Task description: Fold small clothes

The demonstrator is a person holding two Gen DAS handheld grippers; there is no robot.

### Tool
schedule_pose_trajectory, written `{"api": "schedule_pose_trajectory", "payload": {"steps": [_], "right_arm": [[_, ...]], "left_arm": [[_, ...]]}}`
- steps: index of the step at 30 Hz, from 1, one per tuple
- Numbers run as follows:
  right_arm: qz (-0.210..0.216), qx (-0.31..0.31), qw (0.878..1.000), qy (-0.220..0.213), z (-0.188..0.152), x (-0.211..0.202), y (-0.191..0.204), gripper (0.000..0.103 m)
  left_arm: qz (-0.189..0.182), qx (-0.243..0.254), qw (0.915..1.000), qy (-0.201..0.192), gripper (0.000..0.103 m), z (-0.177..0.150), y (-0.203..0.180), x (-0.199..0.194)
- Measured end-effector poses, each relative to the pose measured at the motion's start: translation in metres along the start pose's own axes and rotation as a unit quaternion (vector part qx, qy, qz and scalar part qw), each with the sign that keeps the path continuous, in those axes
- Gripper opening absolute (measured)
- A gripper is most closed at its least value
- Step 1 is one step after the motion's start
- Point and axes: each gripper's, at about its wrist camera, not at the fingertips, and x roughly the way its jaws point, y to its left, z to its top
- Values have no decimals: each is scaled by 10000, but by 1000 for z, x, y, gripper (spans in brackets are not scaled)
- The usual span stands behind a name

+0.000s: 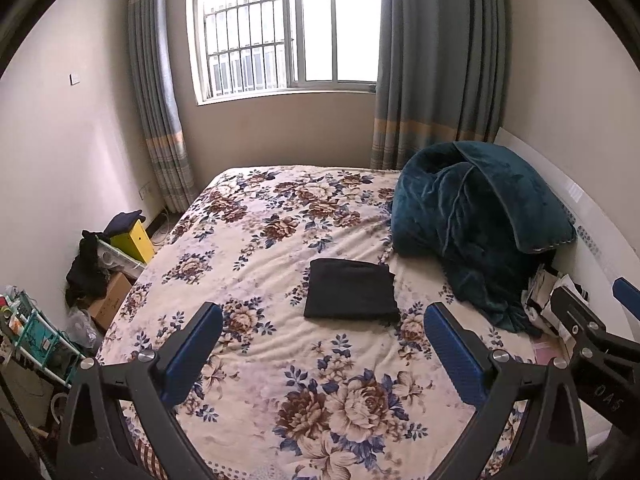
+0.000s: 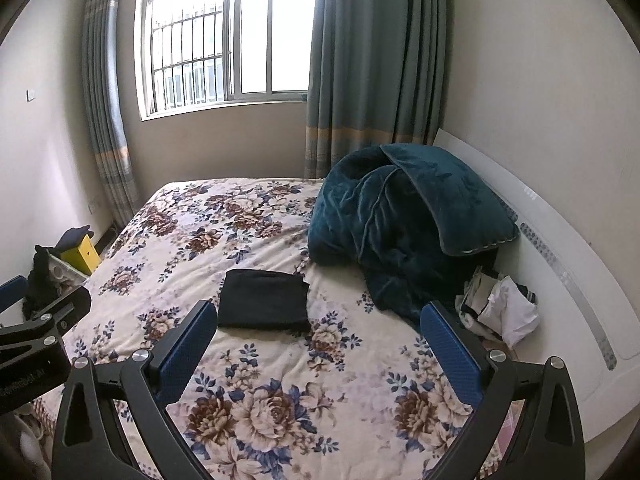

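On the flowered bed: two grippers, one folded black garment.

Nearest, left gripper (image 1: 322, 344) and right gripper (image 2: 318, 342) hang over the bedspread (image 1: 256, 360), both with fingers spread wide and empty, bare cover between them. Beyond lies the garment (image 1: 351, 294), folded square, edges clear all round. Farther right, a teal blanket (image 1: 476, 224) heaped by the headboard (image 2: 560, 248); curtains (image 1: 432, 80) and window (image 1: 288, 28) behind.

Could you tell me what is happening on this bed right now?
A person holds a claw in each hand over the floral bed. The left claw and right claw are both open and empty. A black garment lies folded flat ahead of them, and more small clothes sit heaped beside the teal blanket.
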Motion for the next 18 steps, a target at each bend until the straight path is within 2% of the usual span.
{"api": "schedule_pose_trajectory", "payload": {"steps": [18], "right_arm": [[20, 33, 10000, -73, -5, 3, 3, 103]], "left_arm": [[72, 25, 9999, -77, 103, 0, -2, -3]]}}
